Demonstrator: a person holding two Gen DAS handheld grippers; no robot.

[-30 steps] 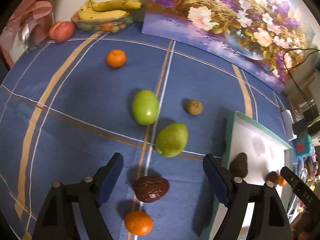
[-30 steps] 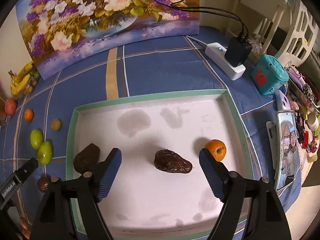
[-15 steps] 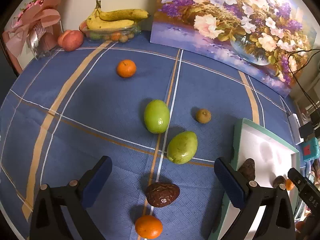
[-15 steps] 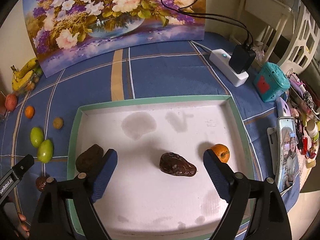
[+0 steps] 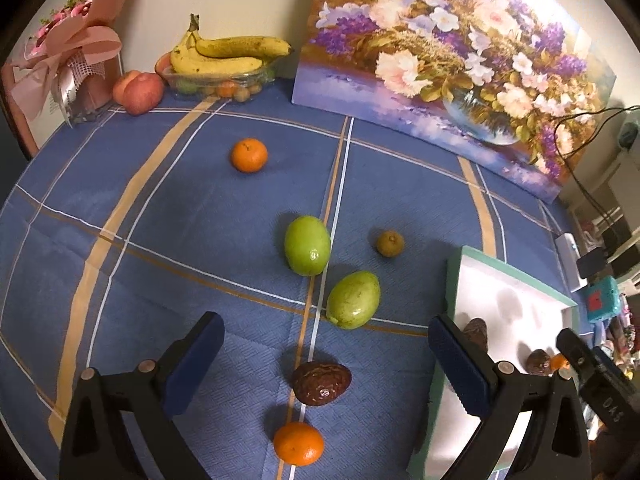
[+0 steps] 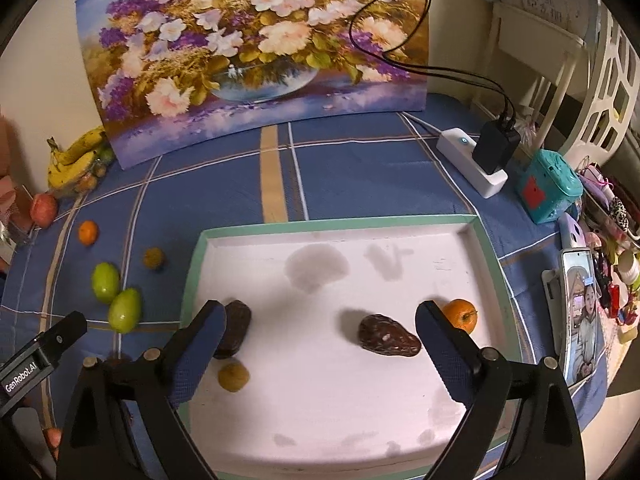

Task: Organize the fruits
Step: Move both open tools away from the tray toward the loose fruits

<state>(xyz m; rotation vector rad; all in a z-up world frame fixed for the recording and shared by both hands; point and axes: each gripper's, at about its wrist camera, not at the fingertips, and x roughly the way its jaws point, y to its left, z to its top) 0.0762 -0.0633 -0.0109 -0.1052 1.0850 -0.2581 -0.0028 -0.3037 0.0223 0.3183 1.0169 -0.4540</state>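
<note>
The right gripper (image 6: 316, 334), jaws opening and empty, hangs over the white tray (image 6: 486, 248). A small brown fruit (image 6: 233, 376) now lies at seven o'clock inside it, absent a second ago: probably just dropped. The left gripper (image 5: 326, 360) has spread fully, empty, over the brown date (image 5: 322, 383) at six o'clock. Beyond, two green fruits (image 5: 307, 245) and a far mandarin (image 5: 248, 155) at eleven o'clock await.

Home living space — blue plaid tablecloth (image 5: 200, 220), flower painting (image 6: 256, 40), banana bowl (image 5: 216, 76), phone (image 6: 578, 316) — domestic clutter.
</note>
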